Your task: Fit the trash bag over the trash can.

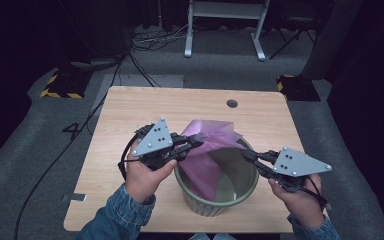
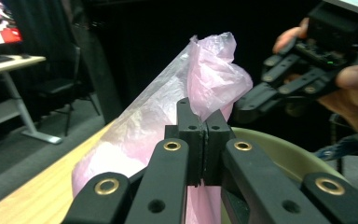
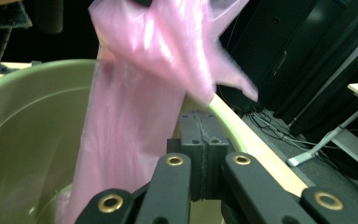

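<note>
Pink plastic bag [image 1: 211, 145] hung over the green bin [image 1: 215, 202], which stood on the wooden worktop [image 1: 130, 110] near its front edge. Part of the bag went down inside the bin, and the rest stuck up above the rim. I saw my left hand-held gripper [image 1: 198, 140] at the bin's left side, and its jaws were pressed together on a fold of the bag. In the left gripper view the bag [image 2: 168, 126] rose up past those closed jaws. My right hand-held gripper [image 1: 245, 153] reached in over the right rim of the bin. Its jaws were closed tight too, with the tips right by the bag's edge, but I could not tell if any plastic was caught between them. In the right gripper view the bag [image 3: 140, 102] hung just in front of the jaws, inside the bin [image 3: 23, 121].
</note>
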{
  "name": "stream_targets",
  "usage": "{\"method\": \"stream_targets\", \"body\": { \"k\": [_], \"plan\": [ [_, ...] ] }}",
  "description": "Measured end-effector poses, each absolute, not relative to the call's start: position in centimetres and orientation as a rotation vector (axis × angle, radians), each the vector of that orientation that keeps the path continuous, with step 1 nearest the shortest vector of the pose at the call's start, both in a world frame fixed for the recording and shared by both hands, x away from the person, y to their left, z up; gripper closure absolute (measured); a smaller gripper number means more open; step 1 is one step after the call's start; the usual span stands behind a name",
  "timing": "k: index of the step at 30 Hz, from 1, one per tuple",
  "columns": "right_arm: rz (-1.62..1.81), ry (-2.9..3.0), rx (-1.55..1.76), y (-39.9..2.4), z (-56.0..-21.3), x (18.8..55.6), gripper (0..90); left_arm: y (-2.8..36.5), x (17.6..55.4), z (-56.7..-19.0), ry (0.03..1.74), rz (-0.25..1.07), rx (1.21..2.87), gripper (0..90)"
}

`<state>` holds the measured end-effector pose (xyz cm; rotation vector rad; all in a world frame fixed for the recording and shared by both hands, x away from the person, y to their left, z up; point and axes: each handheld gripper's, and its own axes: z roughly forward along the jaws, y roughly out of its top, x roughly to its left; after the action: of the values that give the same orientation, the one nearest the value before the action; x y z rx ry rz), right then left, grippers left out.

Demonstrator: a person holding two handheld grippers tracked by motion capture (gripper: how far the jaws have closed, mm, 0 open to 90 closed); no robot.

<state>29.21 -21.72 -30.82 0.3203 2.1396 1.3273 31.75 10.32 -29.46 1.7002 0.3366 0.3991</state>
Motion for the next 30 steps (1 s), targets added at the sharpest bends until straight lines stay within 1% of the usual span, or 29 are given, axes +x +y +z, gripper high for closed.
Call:
{"method": "stream_targets", "body": {
  "k": [3, 7, 8, 9, 10, 11, 12, 13, 18, 20, 23, 24, 25, 26, 28, 29, 30],
  "plan": [
    [1.322, 2.139, 0.328, -22.3, -30.8, 28.8, 90.0, 10.7, 31.8, -29.3, 0.351, 0.407, 1.685, 89.5],
    [1.316, 2.124, 0.344, -23.4, -30.8, 28.3, 90.0, 10.7, 32.0, -29.4, 0.333, 0.365, 1.681, 89.5],
    [1.305, 2.088, 0.369, -23.7, -30.7, 28.5, 82.2, 10.5, 32.0, -29.4, 0.324, 0.356, 1.684, 89.5],
    [1.305, 2.088, 0.369, -23.7, -30.7, 28.5, 82.2, 10.4, 31.9, -29.5, 0.313, 0.349, 1.687, 89.5],
    [1.304, 2.059, 0.388, -23.8, -30.7, 28.9, 71.7, 10.2, 31.8, -29.5, 0.306, 0.346, 1.689, 89.5],
    [1.304, 2.059, 0.388, -23.8, -30.7, 28.9, 71.7, 10.1, 31.7, -29.5, 0.295, 0.34, 1.692, 89.5],
    [1.296, 2.046, 0.387, -23.8, -30.8, 29.2, 68.2, 10.0, 31.7, -29.5, 0.287, 0.337, 1.694, 89.5],
    [1.29, 2.019, 0.388, -23.6, -30.8, 29.6, 59.1, 9.9, 31.6, -29.4, 0.283, 0.334, 1.696, 89.5],
    [1.279, 2.003, 0.372, -23.1, -30.9, 30.6, 57.2, 9.6, 31.5, -29.4, 0.265, 0.314, 1.709, 89.6],
    [1.291, 2.001, 0.355, -22.7, -30.9, 30.8, 55.5, 9.6, 31.5, -29.5, 0.261, 0.307, 1.713, 89.5],
    [1.319, 2.009, 0.305, -21.9, -30.7, 30.7, 50.6, 9.4, 31.6, -29.7, 0.264, 0.298, 1.714, 88.7],
    [1.323, 2.012, 0.278, -21.5, -30.7, 30.6, 50.8, 9.3, 31.6, -29.7, 0.265, 0.293, 1.717, 88.1],
    [1.331, 2.028, 0.238, -20.8, -30.5, 30.5, 59.7, 9.2, 31.6, -29.8, 0.263, 0.29, 1.717, 87.3],
    [1.331, 2.028, 0.238, -20.8, -30.5, 30.5, 59.7, 9.1, 31.6, -29.8, 0.261, 0.286, 1.716, 87.3],
    [1.344, 2.078, 0.178, -20.2, -30.2, 30.2, 82.6, 9.0, 31.6, -29.8, 0.256, 0.287, 1.718, 86.3],
    [1.344, 2.078, 0.178, -20.2, -30.2, 30.2, 82.6, 9.0, 31.6, -29.8, 0.257, 0.289, 1.716, 86.3],
    [1.344, 2.086, 0.156, -20.1, -30.1, 30.0, 86.1, 9.1, 31.6, -29.7, 0.258, 0.292, 1.714, 86.2]
  ]
}}
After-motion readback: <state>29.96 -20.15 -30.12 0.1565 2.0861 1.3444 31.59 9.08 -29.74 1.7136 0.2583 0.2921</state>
